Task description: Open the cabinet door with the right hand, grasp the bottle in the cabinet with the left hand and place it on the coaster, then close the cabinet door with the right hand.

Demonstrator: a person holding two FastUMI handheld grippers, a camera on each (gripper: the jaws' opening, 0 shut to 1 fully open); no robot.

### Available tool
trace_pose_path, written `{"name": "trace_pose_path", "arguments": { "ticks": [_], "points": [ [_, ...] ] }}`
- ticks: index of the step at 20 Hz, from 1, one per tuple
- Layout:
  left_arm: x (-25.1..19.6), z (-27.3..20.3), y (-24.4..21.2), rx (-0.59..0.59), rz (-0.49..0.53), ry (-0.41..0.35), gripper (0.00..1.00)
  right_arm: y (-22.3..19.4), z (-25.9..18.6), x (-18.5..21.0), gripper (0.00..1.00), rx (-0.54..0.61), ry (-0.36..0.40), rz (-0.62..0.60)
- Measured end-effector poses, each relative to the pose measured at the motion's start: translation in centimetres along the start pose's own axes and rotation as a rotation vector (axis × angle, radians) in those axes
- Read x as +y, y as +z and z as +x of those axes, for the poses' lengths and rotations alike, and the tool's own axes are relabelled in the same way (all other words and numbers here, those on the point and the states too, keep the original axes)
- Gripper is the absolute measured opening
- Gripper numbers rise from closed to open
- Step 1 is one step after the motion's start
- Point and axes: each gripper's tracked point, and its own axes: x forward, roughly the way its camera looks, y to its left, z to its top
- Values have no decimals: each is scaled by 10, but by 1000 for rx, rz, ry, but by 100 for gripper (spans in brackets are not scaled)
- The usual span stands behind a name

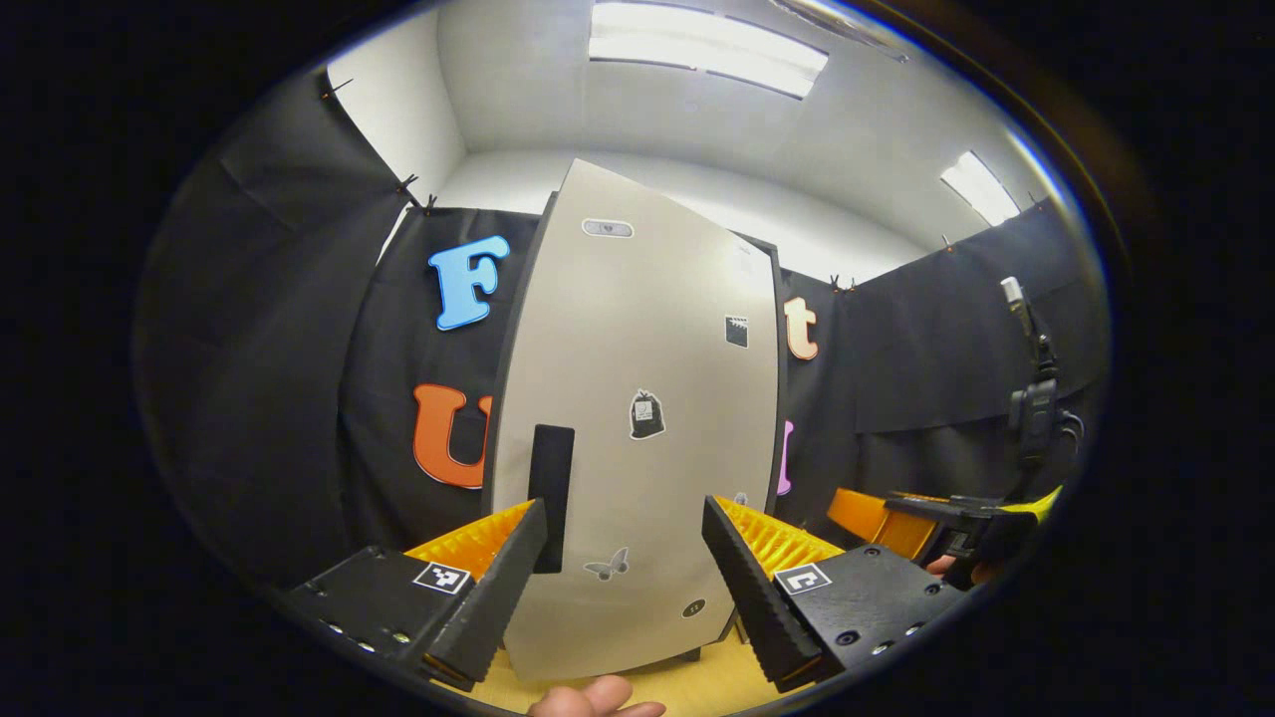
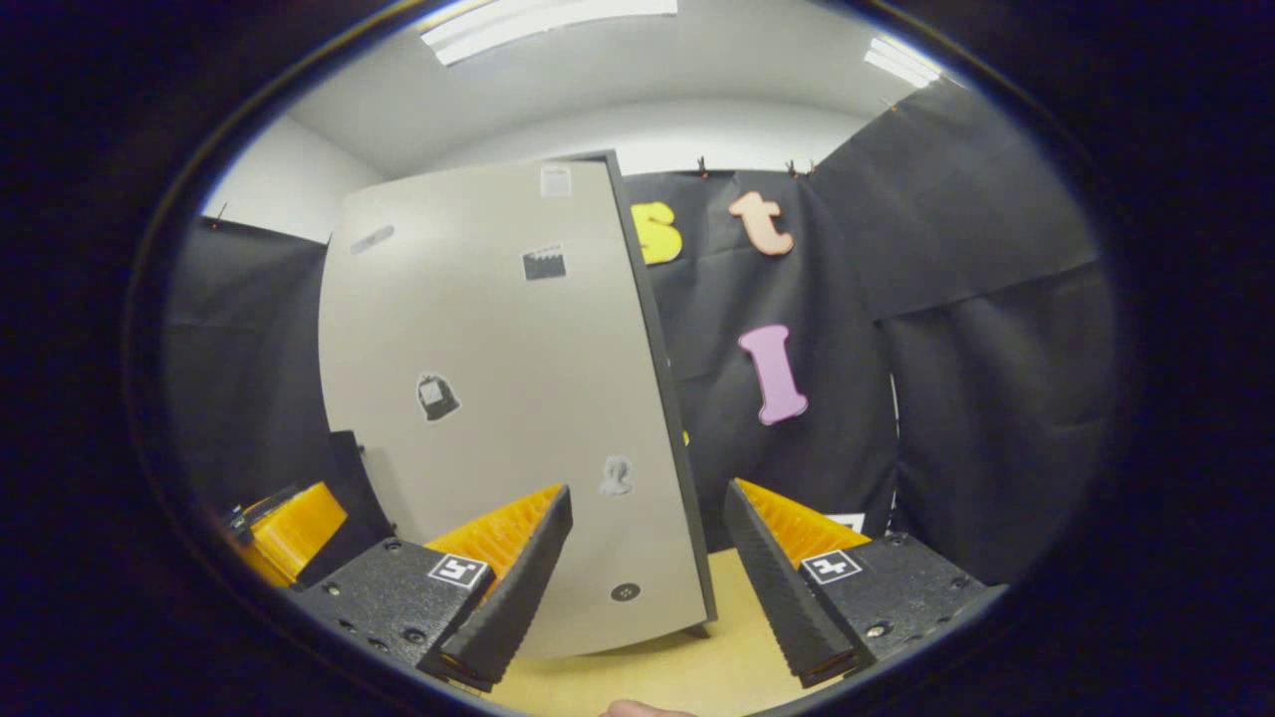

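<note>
- cabinet door (image 1: 637, 418) stands shut and upright on the wooden tabletop (image 1: 687, 687), straight ahead of both grippers; its long axis runs vertical, its flat pale face turned toward the cameras.
- door looks like a stiff, smooth panel with small stickers on it; likely light to swing, but the flat face offers little to pinch.
- best place to take hold, as i judge it, is the dark vertical handle (image 1: 551, 493) low on the door's left side in the left gripper view; the door's dark right edge (image 2: 662, 398) suggests the hinge sits on that side, though i cannot tell for sure.
- bottle and coaster are hidden or out of sight, so how the bottle will handle cannot be judged yet.
- left gripper (image 1: 625, 568) has its jaws spread wide, holding nothing, close in front of the door's lower part.
- right gripper (image 2: 647, 568) likewise has its jaws spread and empty, facing the door's right edge near the tabletop's front.
- opening has not begun.
</note>
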Motion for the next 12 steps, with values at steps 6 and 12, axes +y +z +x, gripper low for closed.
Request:
{"name": "trace_pose_path", "arguments": {
  "ticks": [6,12],
  "points": [
    [16,7,-30,103,79,106,95,-88,6,33,96,208,123,-41],
    [2,10,-41,108,127,88,95,-86,0,51,98,172,204,-84]
  ]
}}
